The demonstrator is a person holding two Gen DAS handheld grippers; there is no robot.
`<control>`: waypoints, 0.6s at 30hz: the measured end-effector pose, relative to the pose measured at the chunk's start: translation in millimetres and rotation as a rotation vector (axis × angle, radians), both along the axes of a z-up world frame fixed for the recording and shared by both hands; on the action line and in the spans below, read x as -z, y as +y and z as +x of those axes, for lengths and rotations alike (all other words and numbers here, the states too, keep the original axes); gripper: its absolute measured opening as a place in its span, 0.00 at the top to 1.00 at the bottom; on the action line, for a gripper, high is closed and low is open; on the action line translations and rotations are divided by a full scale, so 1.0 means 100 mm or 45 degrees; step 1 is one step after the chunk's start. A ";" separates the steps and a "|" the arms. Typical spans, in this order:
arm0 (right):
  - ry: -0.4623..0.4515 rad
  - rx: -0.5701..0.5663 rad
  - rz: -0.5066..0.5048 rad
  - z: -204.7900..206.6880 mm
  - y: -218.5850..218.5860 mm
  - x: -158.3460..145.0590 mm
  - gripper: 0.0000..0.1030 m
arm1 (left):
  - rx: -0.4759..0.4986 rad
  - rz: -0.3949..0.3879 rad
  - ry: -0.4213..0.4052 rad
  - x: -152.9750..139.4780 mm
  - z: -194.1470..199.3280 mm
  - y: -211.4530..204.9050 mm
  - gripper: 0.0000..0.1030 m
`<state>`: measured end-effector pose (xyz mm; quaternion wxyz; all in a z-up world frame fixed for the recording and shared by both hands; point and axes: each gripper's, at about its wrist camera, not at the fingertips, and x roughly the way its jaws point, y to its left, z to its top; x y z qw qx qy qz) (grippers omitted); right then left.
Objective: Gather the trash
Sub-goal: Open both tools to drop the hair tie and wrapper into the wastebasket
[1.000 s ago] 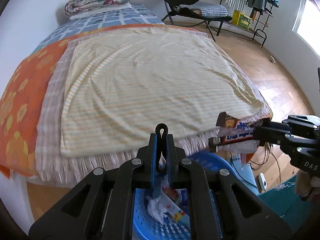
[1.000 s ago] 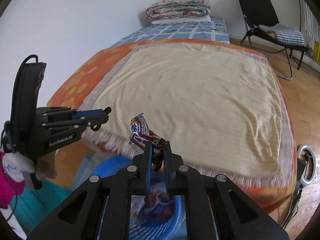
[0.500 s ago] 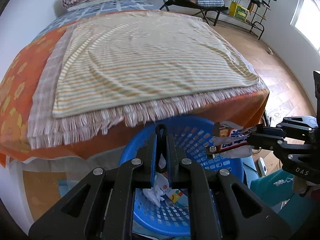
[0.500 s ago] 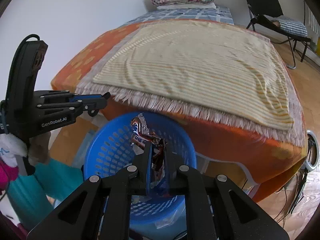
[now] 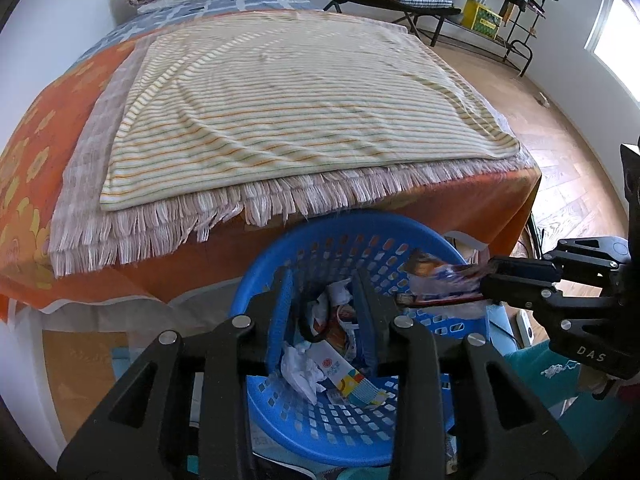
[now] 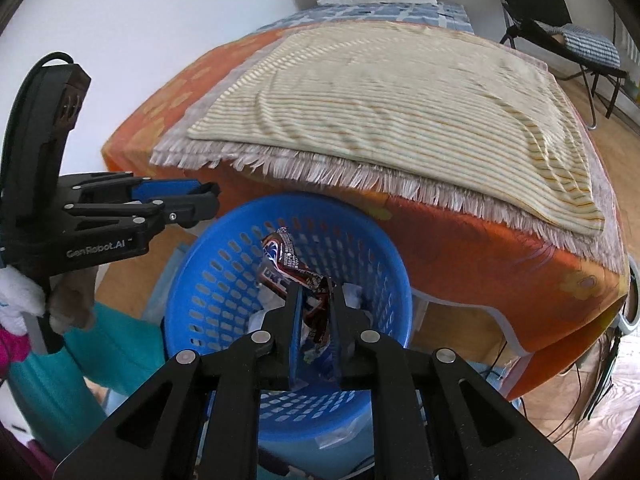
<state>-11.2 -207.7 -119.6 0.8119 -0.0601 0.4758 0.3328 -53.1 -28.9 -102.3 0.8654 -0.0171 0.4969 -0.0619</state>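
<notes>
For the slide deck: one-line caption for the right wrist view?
Right gripper holds a crinkled brown candy wrapper over the blue perforated plastic basket.

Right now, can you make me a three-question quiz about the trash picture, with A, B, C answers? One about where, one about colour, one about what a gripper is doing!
1. Where is the candy wrapper?
A. lying on the bed
B. above the basket, between the right gripper's fingers
C. on the chair

2. What colour is the basket?
A. blue
B. green
C. white

3. How are the left gripper's jaws?
A. shut on a cup
B. shut on paper
C. open, holding nothing

Answers: 1 B, the right gripper pinches it above the basket. 2 A, its holed wall is blue. 3 C, there is a gap between its jaws with basket trash showing through.
</notes>
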 end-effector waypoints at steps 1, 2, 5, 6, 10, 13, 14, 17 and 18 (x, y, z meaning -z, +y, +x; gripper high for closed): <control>0.002 0.002 -0.003 0.00 0.01 0.01 0.88 | 0.001 -0.001 0.002 0.00 0.00 0.00 0.69; 0.003 0.004 -0.008 0.00 0.01 0.01 0.88 | 0.002 0.000 0.004 0.01 0.00 -0.01 0.69; 0.009 0.011 -0.022 0.00 0.01 0.03 0.79 | 0.003 0.008 0.002 0.01 -0.01 -0.02 0.69; 0.008 0.013 -0.023 0.00 0.01 0.03 0.74 | 0.005 0.010 0.002 0.02 -0.01 -0.02 0.68; -0.010 0.013 -0.019 -0.02 0.01 0.01 0.61 | -0.001 0.012 -0.015 0.00 -0.01 -0.03 0.44; -0.014 0.017 -0.026 -0.01 0.01 0.01 0.60 | -0.006 0.024 -0.027 -0.02 -0.02 -0.03 0.40; -0.013 0.018 -0.027 -0.01 0.01 0.01 0.60 | -0.009 0.022 -0.028 -0.02 -0.02 -0.03 0.37; -0.012 0.029 -0.038 0.00 0.01 0.01 0.52 | -0.030 0.021 -0.044 -0.05 -0.02 -0.01 0.26; -0.015 0.035 -0.041 0.00 0.01 0.00 0.49 | -0.038 0.022 -0.050 -0.06 -0.02 0.00 0.25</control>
